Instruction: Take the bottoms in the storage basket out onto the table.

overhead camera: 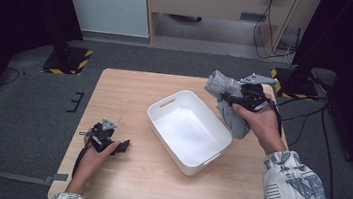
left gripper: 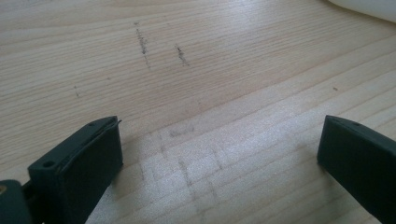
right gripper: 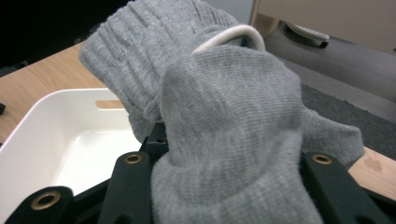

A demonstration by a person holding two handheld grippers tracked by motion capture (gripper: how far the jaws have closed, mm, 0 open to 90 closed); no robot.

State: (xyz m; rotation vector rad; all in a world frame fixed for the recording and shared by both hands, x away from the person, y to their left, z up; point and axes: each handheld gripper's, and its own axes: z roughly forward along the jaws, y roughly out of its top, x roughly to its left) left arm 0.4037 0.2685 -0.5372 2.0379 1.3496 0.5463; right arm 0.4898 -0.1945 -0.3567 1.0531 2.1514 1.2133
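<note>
The right tool [overhead camera: 237,99] pinches a bundled grey sock [overhead camera: 225,101], which hangs in the air at the right of the high view, just past the far right rim of the white bin [overhead camera: 162,119]; the right gripper view shows the knit bunched between its jaws with the bin below and to the left. The bin looks empty, so the pickup seems done, while carrying the sock over the bin and dropping it in is probably left. The left tool [overhead camera: 123,146] rests low on the desk [overhead camera: 130,87] at lower left, jaws spread with nothing between them.
</note>
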